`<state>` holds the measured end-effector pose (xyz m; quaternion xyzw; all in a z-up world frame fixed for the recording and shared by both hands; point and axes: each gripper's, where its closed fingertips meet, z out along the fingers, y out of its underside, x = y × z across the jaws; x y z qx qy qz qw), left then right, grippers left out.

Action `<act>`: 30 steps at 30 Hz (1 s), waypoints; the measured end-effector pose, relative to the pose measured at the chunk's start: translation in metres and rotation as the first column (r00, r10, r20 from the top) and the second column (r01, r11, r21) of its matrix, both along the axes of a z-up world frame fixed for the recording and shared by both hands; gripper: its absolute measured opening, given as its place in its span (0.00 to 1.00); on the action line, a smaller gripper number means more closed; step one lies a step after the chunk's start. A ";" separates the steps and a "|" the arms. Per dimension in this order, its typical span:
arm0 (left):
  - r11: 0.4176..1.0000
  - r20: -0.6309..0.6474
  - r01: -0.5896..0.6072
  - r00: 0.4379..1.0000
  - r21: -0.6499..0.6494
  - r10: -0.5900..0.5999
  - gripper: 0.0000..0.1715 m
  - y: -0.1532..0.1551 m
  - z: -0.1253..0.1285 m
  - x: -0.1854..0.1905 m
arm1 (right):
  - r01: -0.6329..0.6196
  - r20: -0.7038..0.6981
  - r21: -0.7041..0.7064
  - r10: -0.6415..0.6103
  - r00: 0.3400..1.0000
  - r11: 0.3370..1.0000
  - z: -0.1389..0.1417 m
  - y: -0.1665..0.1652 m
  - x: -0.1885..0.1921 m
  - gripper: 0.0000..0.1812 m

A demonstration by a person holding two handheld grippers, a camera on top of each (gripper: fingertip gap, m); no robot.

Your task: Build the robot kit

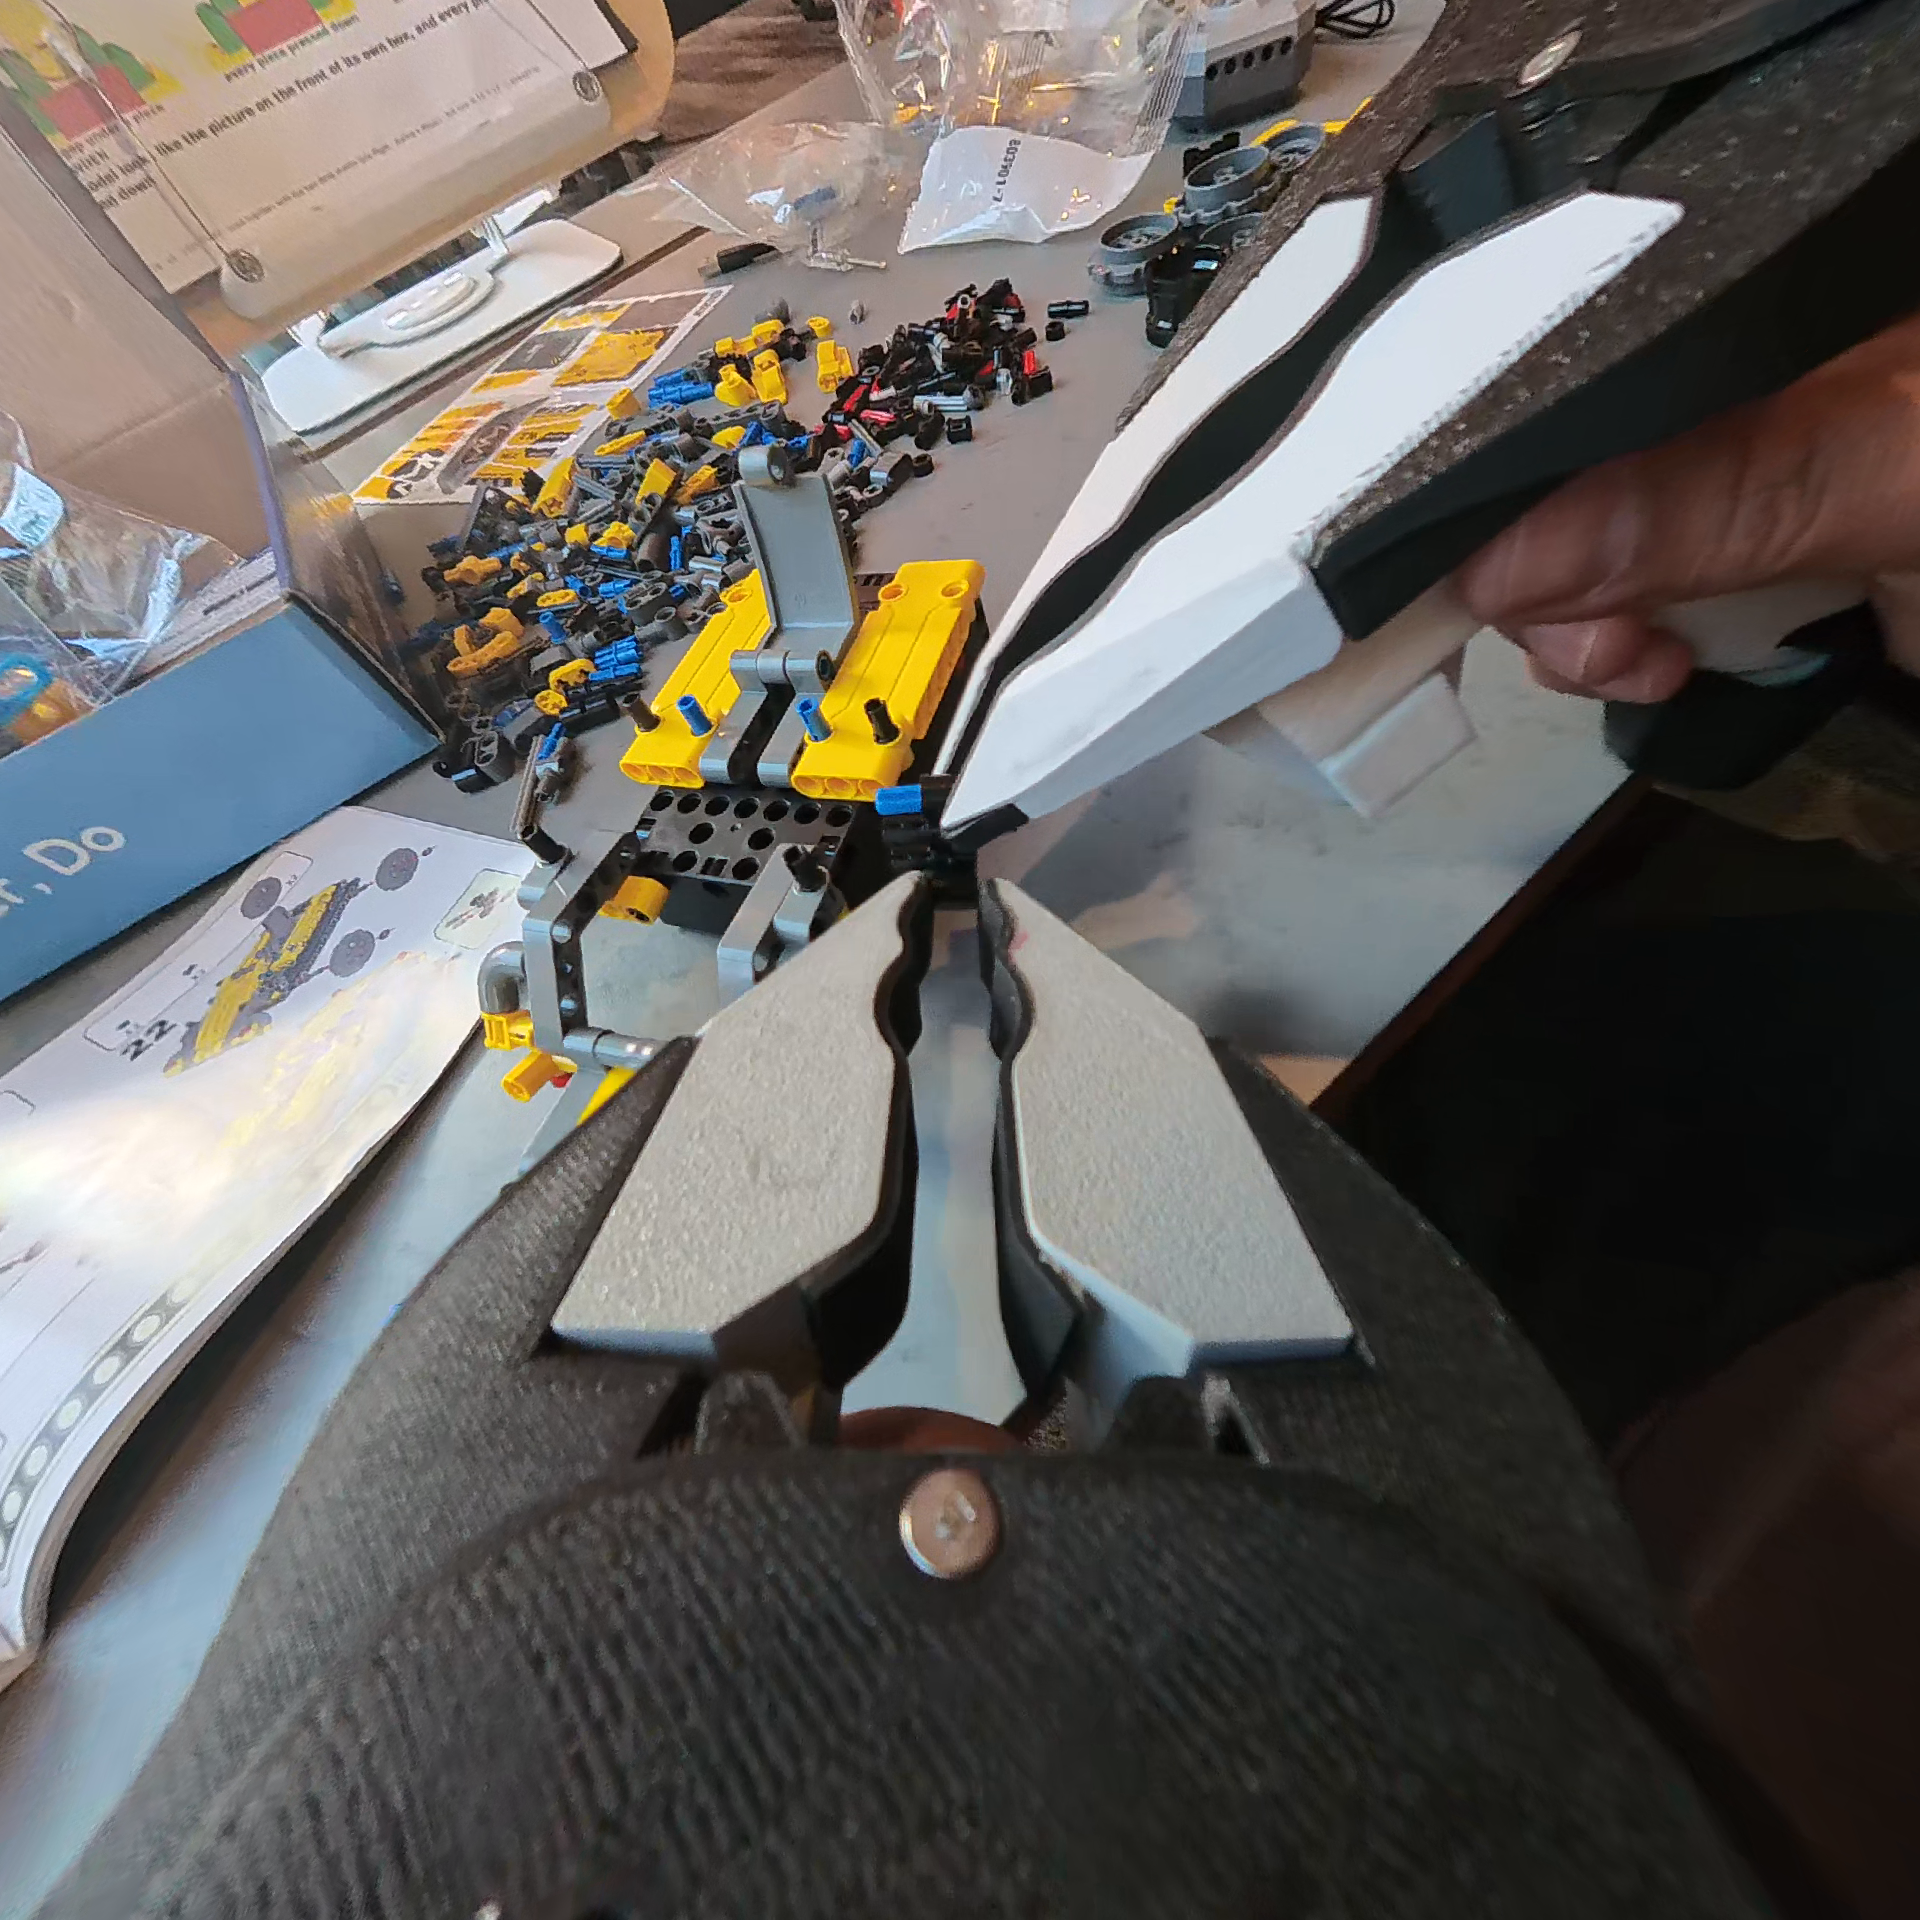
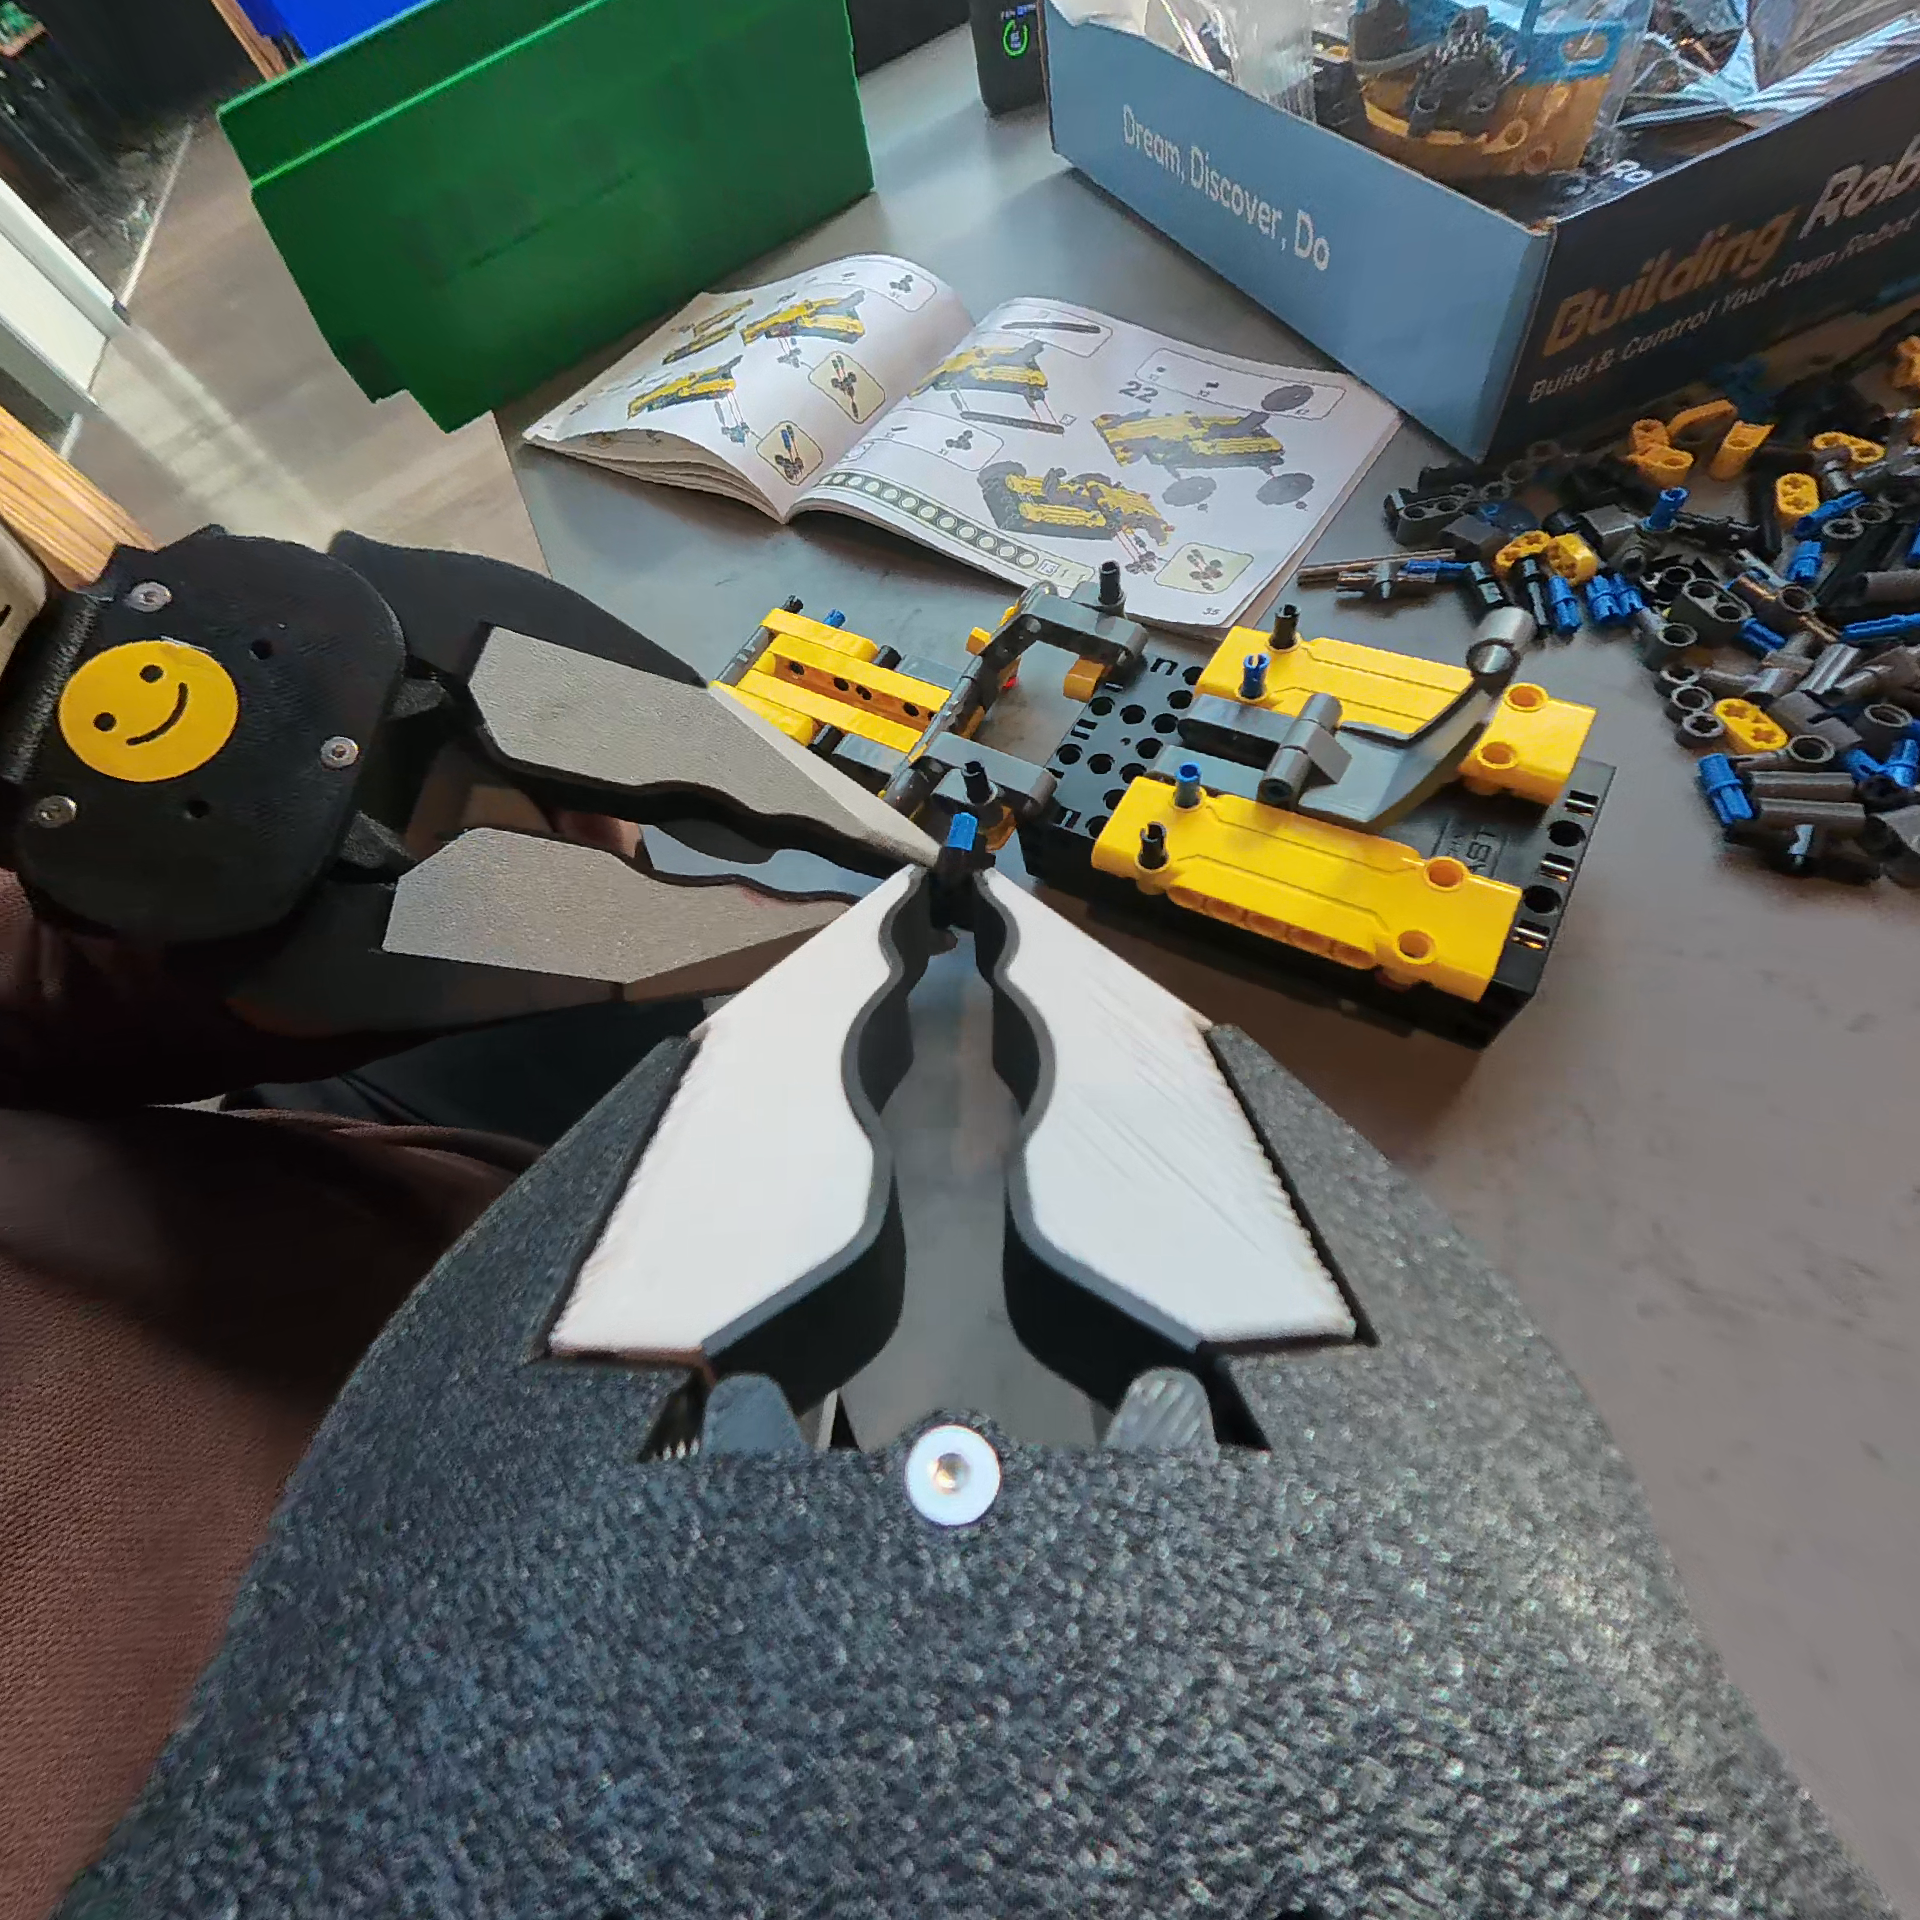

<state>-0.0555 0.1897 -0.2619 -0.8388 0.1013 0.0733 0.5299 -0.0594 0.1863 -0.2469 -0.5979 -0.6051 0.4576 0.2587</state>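
A small black connector with a blue pin (image 1: 906, 802) (image 2: 958, 844) is held just off the near corner of a yellow, black and grey brick model (image 1: 800, 665) (image 2: 1299, 810) that lies on the grey table. My left gripper (image 1: 954, 891), with grey fingers, is shut on the connector's black body; it also shows in the right wrist view (image 2: 920, 862) with a yellow smiley sticker. My right gripper (image 2: 951, 883), with white fingers, is shut on the same connector from the other side, and its tips meet the left's in the left wrist view (image 1: 951, 821).
An open instruction booklet (image 1: 208, 1039) (image 2: 987, 436) lies beside the model. A pile of loose small parts (image 1: 727, 468) (image 2: 1766, 644), a blue box (image 1: 156, 748) (image 2: 1351, 239), a green box (image 2: 551, 187), plastic bags (image 1: 987, 125) and grey wheels (image 1: 1195, 218) surround it. The table edge (image 1: 1455, 987) is close. My two grippers' fingertips are within a few centimetres of each other.
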 end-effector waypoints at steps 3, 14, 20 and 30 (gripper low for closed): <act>0.999 0.041 0.045 0.998 -0.019 -0.044 0.07 -0.005 0.006 0.006 | -0.004 0.005 0.000 0.004 1.000 1.000 0.002 0.001 0.002 0.02; 0.905 0.210 0.266 0.956 -0.332 -0.204 0.26 0.015 0.021 -0.086 | -0.031 0.081 -0.003 0.031 0.996 1.000 -0.006 0.014 0.019 0.02; 0.836 0.315 0.329 0.928 -0.438 -0.200 0.10 0.009 -0.009 -0.066 | -0.057 0.109 -0.014 0.058 0.992 0.998 -0.013 0.021 0.033 0.02; 0.839 0.306 0.368 0.917 -0.402 -0.256 0.14 -0.024 0.007 -0.011 | -0.195 0.185 0.098 0.175 0.967 0.976 -0.023 0.021 0.057 0.02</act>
